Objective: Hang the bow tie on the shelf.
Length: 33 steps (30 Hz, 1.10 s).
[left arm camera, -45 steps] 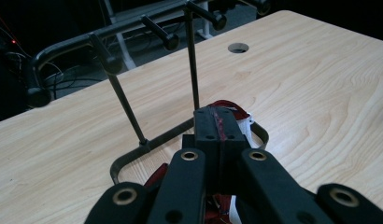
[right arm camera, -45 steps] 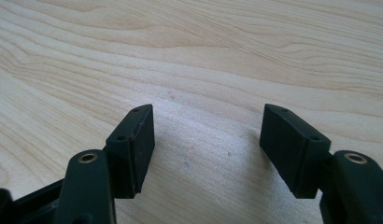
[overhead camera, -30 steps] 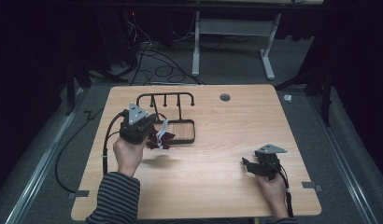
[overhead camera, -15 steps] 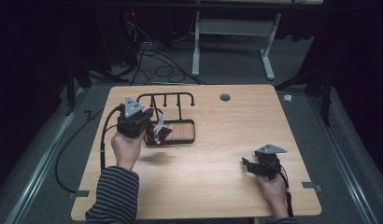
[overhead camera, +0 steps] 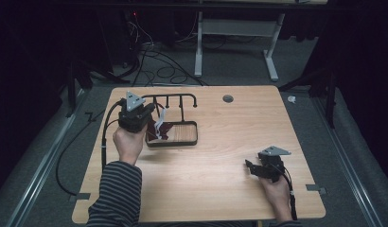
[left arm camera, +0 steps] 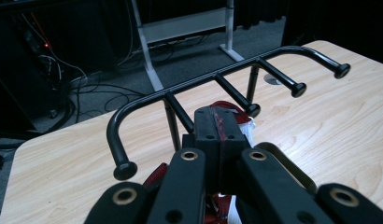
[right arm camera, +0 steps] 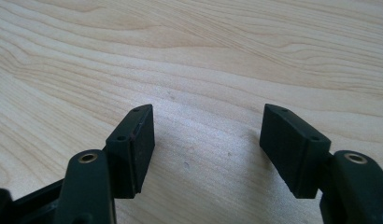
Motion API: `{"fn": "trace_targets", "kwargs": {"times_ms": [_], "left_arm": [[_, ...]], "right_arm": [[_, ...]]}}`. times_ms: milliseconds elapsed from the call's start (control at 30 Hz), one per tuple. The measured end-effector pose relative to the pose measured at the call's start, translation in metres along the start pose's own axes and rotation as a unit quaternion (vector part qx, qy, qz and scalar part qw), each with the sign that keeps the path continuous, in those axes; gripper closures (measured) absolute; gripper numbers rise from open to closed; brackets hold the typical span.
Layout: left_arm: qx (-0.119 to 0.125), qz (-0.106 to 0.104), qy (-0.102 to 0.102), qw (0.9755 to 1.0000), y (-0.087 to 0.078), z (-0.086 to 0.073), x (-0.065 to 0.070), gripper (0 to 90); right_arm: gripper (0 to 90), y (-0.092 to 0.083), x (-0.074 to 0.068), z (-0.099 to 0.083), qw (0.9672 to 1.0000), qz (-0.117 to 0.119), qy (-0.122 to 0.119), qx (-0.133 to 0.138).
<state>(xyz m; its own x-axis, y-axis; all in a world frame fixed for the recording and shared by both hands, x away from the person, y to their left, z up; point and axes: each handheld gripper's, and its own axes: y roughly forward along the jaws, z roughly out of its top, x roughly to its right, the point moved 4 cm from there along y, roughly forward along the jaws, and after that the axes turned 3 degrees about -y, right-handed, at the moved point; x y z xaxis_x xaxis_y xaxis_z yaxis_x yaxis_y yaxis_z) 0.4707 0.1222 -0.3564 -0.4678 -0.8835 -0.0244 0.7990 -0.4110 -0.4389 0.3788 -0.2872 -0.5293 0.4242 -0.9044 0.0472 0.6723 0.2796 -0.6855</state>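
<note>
Over on the left side of the table [overhead camera: 216, 189], the left gripper [left arm camera: 221, 122] has its jaws pressed together on a dark red and white cloth [overhead camera: 160, 131], which hangs right at the black rack [overhead camera: 175, 100], above its tray. From the gripper's own camera the cloth sits just below the rail, between two of the knobbed pegs [left arm camera: 236, 95]. My guess is the job is hanging it up, so I'd lift a touch higher, get a fold over one peg, and only then let go, otherwise it'll probably slide off into the tray. Keep the cable [overhead camera: 105, 137] clear of the rack too. Further right, the right gripper [right arm camera: 206, 140] is parked low over bare wood, jaws spread with nothing in them. No brand names, labels or readable writing that I can spot.
</note>
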Motion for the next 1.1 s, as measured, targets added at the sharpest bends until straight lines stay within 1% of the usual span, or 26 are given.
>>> {"fn": "trace_targets", "kwargs": {"times_ms": [233, 600, 633, 767, 833, 1100], "left_arm": [[-0.002, 0.008, -0.006, 0.9999, 0.006, 0.000, -0.005, 90.0], [-0.003, 0.018, -0.010, 0.9998, 0.014, 0.001, -0.008, 90.0], [-0.002, 0.019, -0.013, 0.9997, 0.015, 0.001, -0.009, 90.0], [-0.002, 0.022, -0.012, 0.9997, 0.017, 0.002, -0.010, 90.0], [-0.003, 0.024, -0.016, 0.9996, 0.019, 0.002, -0.011, 90.0], [-0.006, 0.022, -0.023, 0.9995, 0.021, 0.001, -0.014, 89.7]], "right_arm": [[36.8, 0.000, 0.000, 0.000, 1.0000, 0.001, 0.002, 0.000], [36.9, 0.000, 0.000, 0.000, 1.0000, 0.001, 0.000, 0.000], [36.9, 0.000, 0.000, 0.000, 1.0000, 0.001, 0.000, 0.000], [36.9, 0.000, 0.000, 0.000, 1.0000, 0.001, 0.001, 0.000], [36.9, 0.000, 0.000, 0.000, 1.0000, 0.001, 0.002, 0.000], [36.9, 0.000, 0.000, 0.000, 1.0000, 0.002, 0.002, 0.000]]}}
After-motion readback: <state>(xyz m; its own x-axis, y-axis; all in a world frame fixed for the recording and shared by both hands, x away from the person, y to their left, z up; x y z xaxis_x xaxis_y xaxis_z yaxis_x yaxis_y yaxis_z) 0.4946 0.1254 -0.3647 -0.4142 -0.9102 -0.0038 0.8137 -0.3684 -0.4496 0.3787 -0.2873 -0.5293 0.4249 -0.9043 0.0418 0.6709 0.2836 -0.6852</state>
